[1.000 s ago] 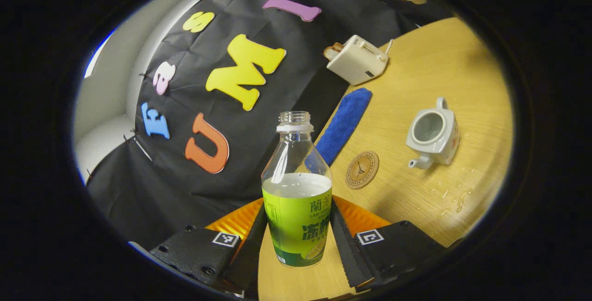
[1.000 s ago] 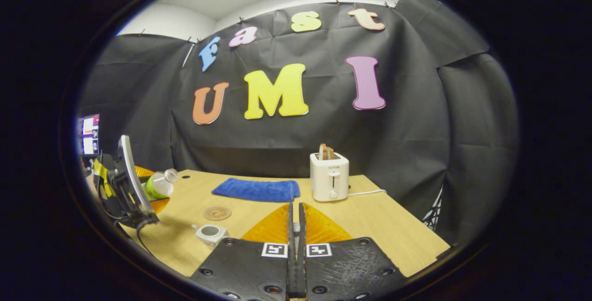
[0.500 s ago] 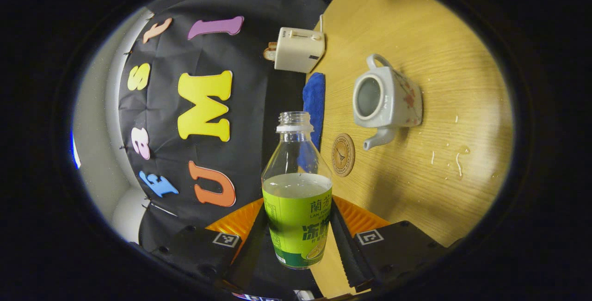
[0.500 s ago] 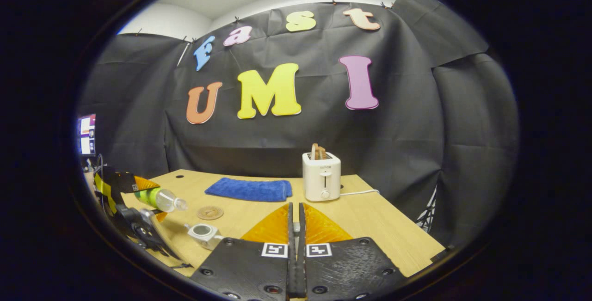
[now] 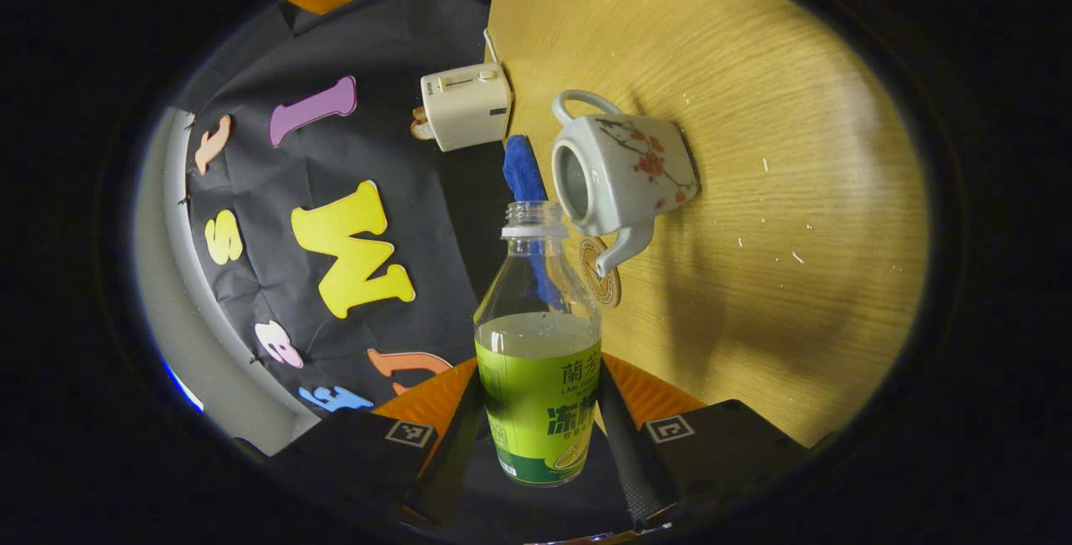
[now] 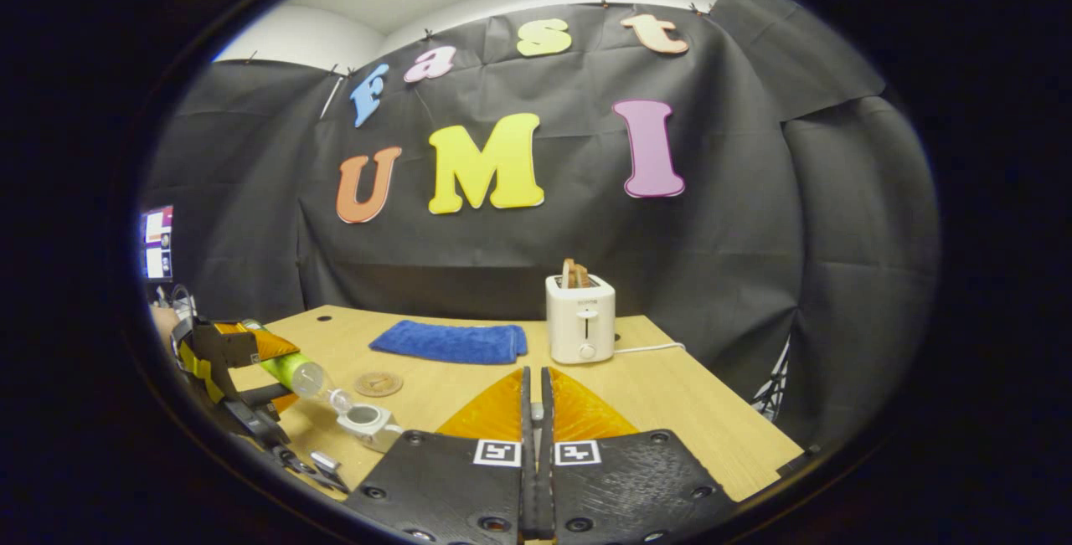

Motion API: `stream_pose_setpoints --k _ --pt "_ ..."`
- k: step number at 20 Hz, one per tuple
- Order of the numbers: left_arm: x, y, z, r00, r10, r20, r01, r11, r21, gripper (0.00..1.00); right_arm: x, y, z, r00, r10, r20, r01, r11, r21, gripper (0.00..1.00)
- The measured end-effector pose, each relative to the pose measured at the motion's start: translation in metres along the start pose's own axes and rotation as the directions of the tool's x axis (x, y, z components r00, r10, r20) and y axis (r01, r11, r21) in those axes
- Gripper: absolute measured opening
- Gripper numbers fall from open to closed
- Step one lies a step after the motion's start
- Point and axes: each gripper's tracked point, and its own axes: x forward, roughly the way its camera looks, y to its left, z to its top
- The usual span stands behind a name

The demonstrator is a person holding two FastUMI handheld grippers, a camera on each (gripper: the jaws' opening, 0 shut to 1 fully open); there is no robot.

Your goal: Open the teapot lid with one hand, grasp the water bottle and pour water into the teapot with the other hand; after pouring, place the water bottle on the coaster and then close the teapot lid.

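My left gripper (image 5: 538, 436) is shut on an uncapped water bottle (image 5: 538, 361) with a green label, about half full. The bottle is tilted, its mouth close to the open top of the white flowered teapot (image 5: 624, 168). In the right gripper view the bottle (image 6: 289, 367) leans down over the teapot (image 6: 366, 421), held by the left gripper (image 6: 226, 361). The round coaster (image 5: 605, 277) lies beside the spout, and the coaster (image 6: 378, 383) sits just behind the teapot. My right gripper (image 6: 533, 444) is held up and shut on the teapot lid; only a pale sliver shows between its fingers.
A white toaster (image 6: 579, 319) with toast stands at the back of the wooden table (image 5: 754, 193), with a folded blue cloth (image 6: 448, 342) to its left. Small water drops (image 5: 766, 164) dot the table near the teapot. A screen (image 6: 161, 242) glows at far left.
The left gripper has tipped the bottle further over and brought its mouth close above the teapot's opening. The right gripper has stayed nearly still.
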Motion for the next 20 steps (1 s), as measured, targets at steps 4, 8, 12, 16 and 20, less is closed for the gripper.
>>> stream_pose_setpoints --k 4,8,12,16,20 --pt "-0.001 0.008 -0.001 1.000 0.001 -0.010 0.000 0.996 0.089 0.76 0.001 -0.005 -0.001 1.000 -0.005 -0.003 0.005 1.000 0.011 0.00" --pt "0.001 0.023 0.002 1.000 0.005 -0.017 -0.002 0.987 0.160 0.76 0.000 -0.005 0.000 1.000 -0.003 -0.007 0.003 1.000 0.014 0.01" --pt "-0.001 0.027 0.004 0.999 0.006 -0.032 0.001 0.976 0.219 0.77 -0.001 -0.005 -0.001 1.000 0.001 -0.007 -0.001 1.000 0.013 0.00" --pt "-0.004 0.035 -0.003 0.998 0.013 -0.068 0.006 0.961 0.277 0.74 -0.001 -0.006 0.001 1.000 0.003 -0.005 -0.003 1.000 0.017 0.00" --pt "-0.008 0.047 -0.003 0.996 0.041 -0.085 -0.010 0.941 0.337 0.75 -0.002 -0.009 0.004 1.000 0.000 0.002 0.000 1.000 0.022 0.00"
